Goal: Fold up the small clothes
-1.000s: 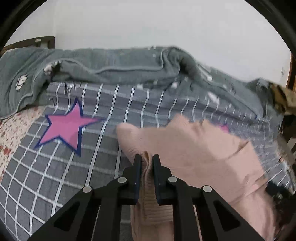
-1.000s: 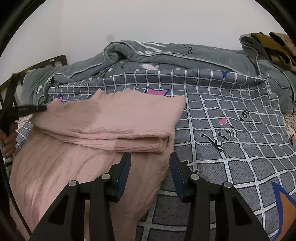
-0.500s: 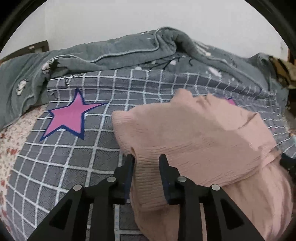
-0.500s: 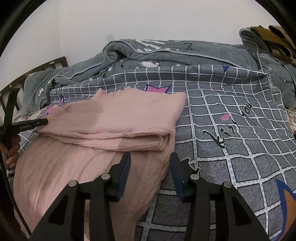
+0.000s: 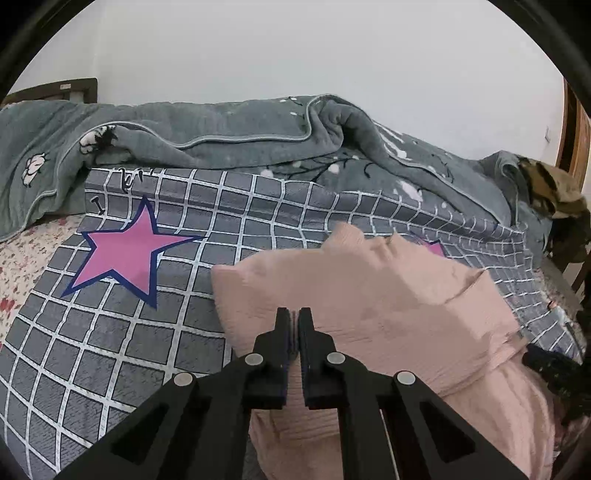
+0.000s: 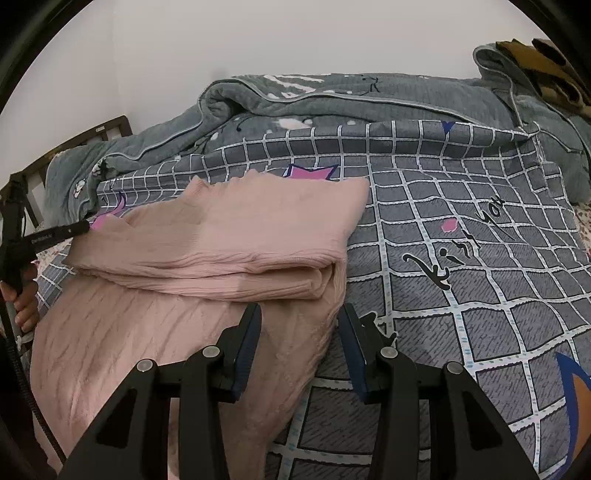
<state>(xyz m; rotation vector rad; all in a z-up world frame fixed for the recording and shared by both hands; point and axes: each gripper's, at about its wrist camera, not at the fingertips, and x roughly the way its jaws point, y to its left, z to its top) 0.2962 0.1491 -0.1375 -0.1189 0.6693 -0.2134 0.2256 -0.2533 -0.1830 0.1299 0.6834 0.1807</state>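
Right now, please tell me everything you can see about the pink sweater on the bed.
The pink sweater is a soft ribbed knit, pale pink, lying on the grey checked bedcover. Its upper part is folded over into a thick layered band; the lower part spreads flat toward the near edge. The left gripper is shut over its left edge, though whether it pinches cloth is unclear. The right gripper stands open above the right edge, not pressing it.

Grey checked bedspread (image 5: pixel 229 206) with a pink star (image 5: pixel 125 254) — rumpled grey blanket (image 5: pixel 229 147), white wall (image 6: pixel 295 33)
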